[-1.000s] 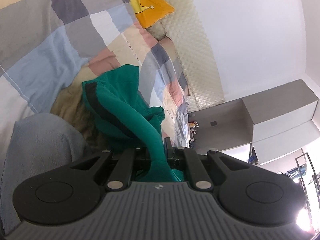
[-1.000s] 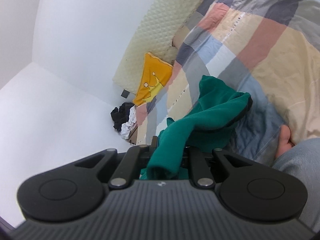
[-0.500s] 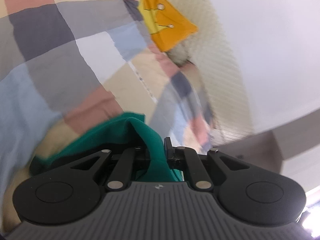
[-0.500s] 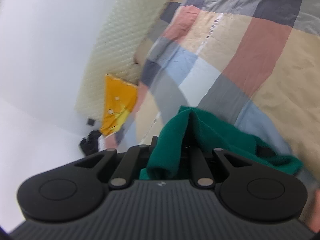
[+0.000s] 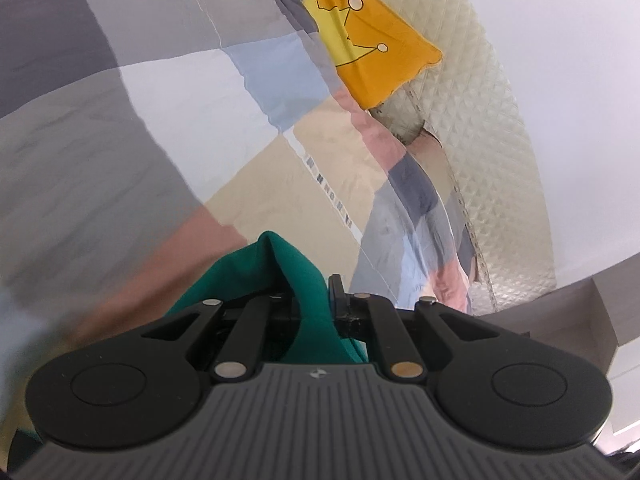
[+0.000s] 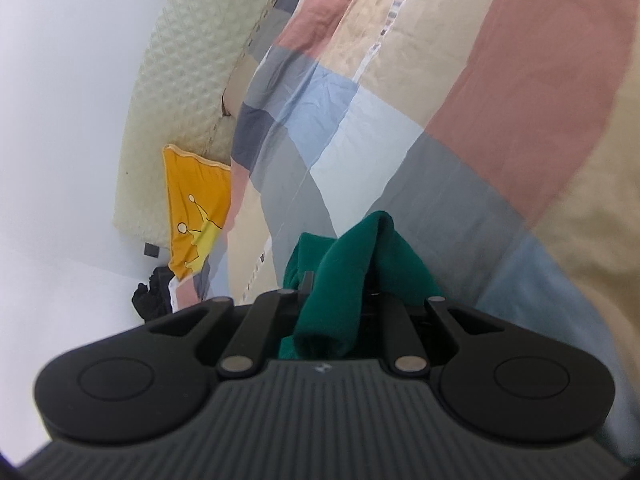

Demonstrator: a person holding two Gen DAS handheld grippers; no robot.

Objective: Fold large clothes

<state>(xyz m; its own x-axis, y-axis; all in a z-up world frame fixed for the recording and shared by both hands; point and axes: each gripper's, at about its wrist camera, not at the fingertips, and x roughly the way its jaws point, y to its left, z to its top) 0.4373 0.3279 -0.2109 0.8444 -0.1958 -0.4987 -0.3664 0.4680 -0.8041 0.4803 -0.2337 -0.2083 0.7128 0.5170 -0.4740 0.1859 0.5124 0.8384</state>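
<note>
Two black two-finger grippers, each pinching a bunched fold of the same teal-green knit garment.

Left wrist view: checked patchwork bed cover (image 5: 168,128) in grey, blue, beige and pink fills the left and centre of the frame. Orange-yellow cushion with a crown drawing (image 5: 360,44) sits at upper centre, against a cream quilted headboard (image 5: 500,160) curving down the right side. White wall at upper right; grey cabinet edge at lower right. At lower centre the left gripper (image 5: 310,300) has its fingers pressed onto the garment (image 5: 276,276), which rises as a peaked fold just above the fingers.

Right wrist view: white wall at left, headboard (image 6: 180,92) at upper left, cushion (image 6: 196,208) below it at centre left, dark clothing heap (image 6: 152,296) beneath that. Bed cover (image 6: 460,120) spans centre and right. At lower centre the right gripper (image 6: 336,292) is clamped on the garment (image 6: 352,272), cloth humped over the fingers and trailing back toward the body.
</note>
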